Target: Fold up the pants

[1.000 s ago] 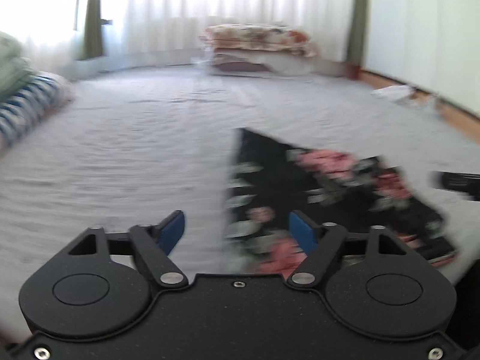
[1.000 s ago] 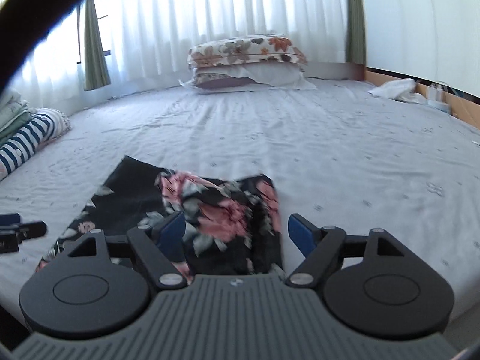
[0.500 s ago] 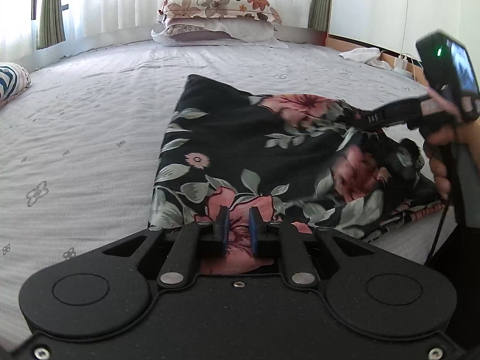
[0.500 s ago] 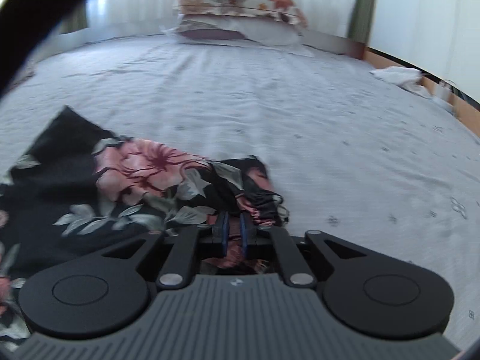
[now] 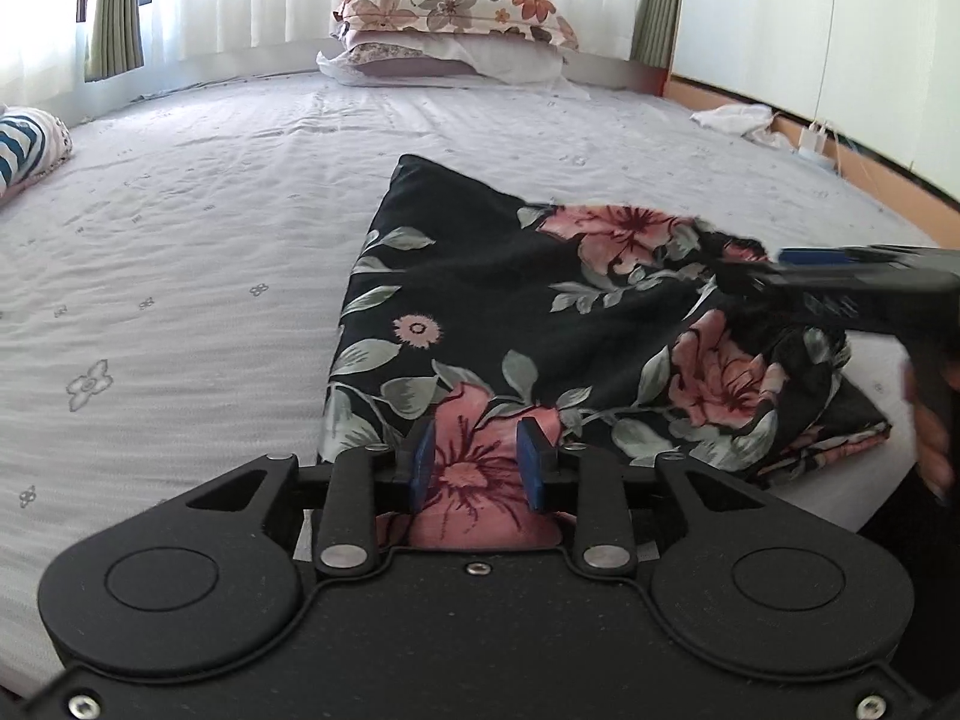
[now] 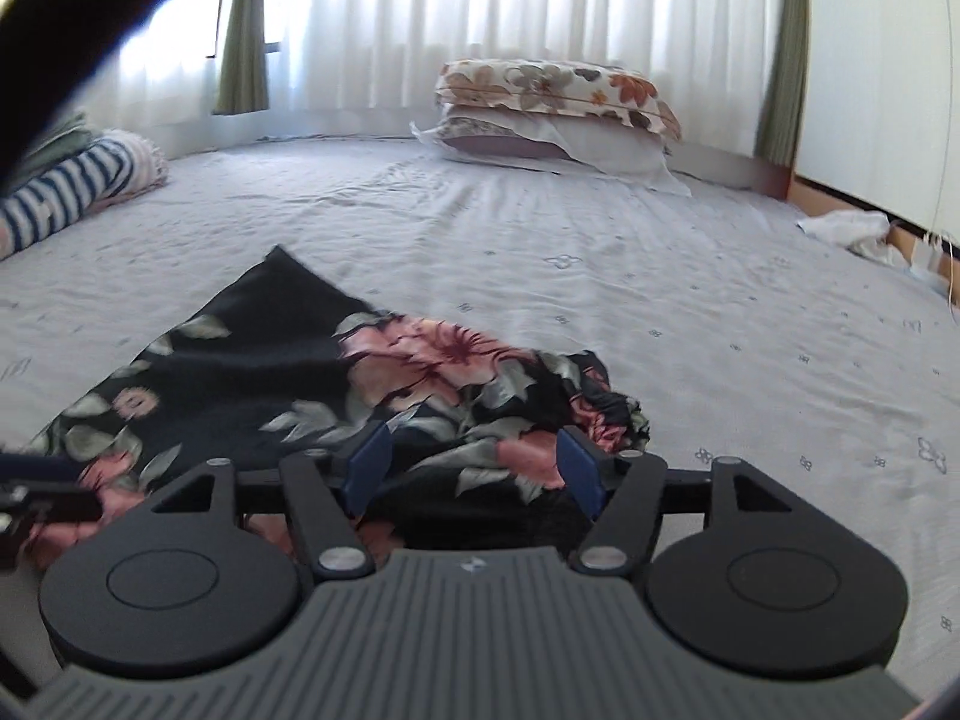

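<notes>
Your bed and what lies on it

Your bed, in a pale sheet with small flower prints, carries the black floral pants at lower centre of the frame, stacked pillows at upper centre, a striped bundle at the left edge and white cloth at upper right.

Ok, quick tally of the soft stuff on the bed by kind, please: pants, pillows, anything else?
Floral pants: 1
Stacked pillows: 2
Striped roll at the left edge: 1
White cloth at the right edge: 1
Total: 5
</notes>
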`<state>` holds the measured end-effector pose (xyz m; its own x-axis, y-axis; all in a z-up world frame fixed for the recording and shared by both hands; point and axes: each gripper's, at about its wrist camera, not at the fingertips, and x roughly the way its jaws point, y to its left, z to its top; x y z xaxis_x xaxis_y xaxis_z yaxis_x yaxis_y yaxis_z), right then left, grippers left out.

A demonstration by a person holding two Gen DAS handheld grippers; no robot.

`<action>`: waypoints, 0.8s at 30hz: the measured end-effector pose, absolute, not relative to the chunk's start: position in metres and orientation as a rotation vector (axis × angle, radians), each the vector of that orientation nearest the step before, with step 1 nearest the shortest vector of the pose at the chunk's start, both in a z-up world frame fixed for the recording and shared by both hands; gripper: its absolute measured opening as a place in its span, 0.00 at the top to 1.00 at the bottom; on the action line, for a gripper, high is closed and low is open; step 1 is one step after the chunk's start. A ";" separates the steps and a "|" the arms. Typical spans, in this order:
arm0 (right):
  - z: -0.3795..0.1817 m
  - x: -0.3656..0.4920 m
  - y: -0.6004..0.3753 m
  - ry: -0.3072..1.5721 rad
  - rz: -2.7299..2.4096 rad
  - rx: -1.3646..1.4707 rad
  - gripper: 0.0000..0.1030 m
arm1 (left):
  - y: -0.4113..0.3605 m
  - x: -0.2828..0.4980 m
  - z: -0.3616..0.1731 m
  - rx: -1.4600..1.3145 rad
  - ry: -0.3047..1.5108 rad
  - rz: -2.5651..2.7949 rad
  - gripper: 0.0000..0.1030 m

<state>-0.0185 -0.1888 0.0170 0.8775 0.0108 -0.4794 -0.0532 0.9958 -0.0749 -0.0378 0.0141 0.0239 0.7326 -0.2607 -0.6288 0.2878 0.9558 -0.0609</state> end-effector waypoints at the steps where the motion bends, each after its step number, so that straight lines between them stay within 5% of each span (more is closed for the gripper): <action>1: 0.015 -0.024 -0.187 0.502 0.038 -0.103 0.26 | 0.014 -0.037 0.023 0.049 0.692 -0.296 0.72; 19: -0.018 -0.069 -0.194 0.560 0.020 -0.099 0.22 | 0.009 -0.038 0.025 0.094 0.698 -0.291 0.71; 24: 0.016 -0.066 -0.230 0.521 0.110 0.129 0.11 | 0.022 -0.024 0.066 0.064 0.603 -0.352 0.45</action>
